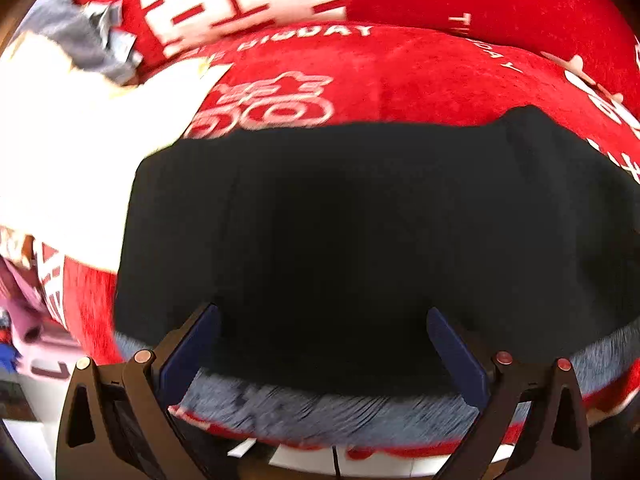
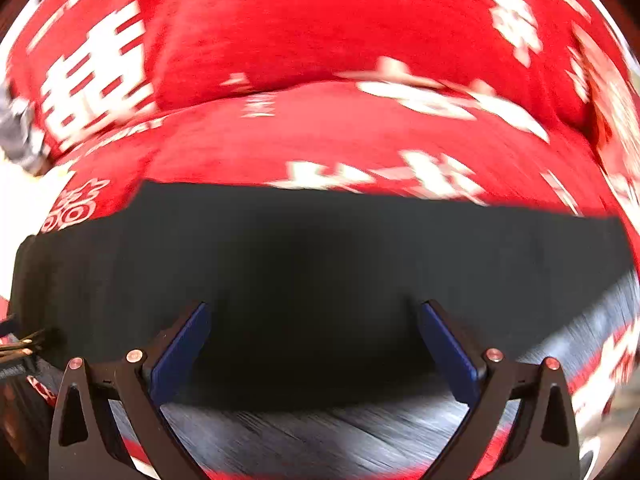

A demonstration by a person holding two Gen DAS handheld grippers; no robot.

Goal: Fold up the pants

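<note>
Black pants (image 1: 340, 220) lie flat as a wide folded band on a red blanket with white characters (image 1: 400, 72). A grey fuzzy lining strip (image 1: 320, 408) shows along their near edge. My left gripper (image 1: 324, 328) is open, its blue pads (image 1: 188, 352) spread over the near edge of the pants, holding nothing. In the right wrist view the same black pants (image 2: 320, 260) span the frame, with the grey strip (image 2: 320, 432) below. My right gripper (image 2: 314, 324) is open over the near edge, empty. The view is blurred by motion.
A white cloth (image 1: 80, 152) and a grey garment (image 1: 80, 36) lie on the blanket to the left of the pants. Pink items (image 1: 28, 320) sit at the far left edge. The red blanket (image 2: 320, 128) rises in folds behind the pants.
</note>
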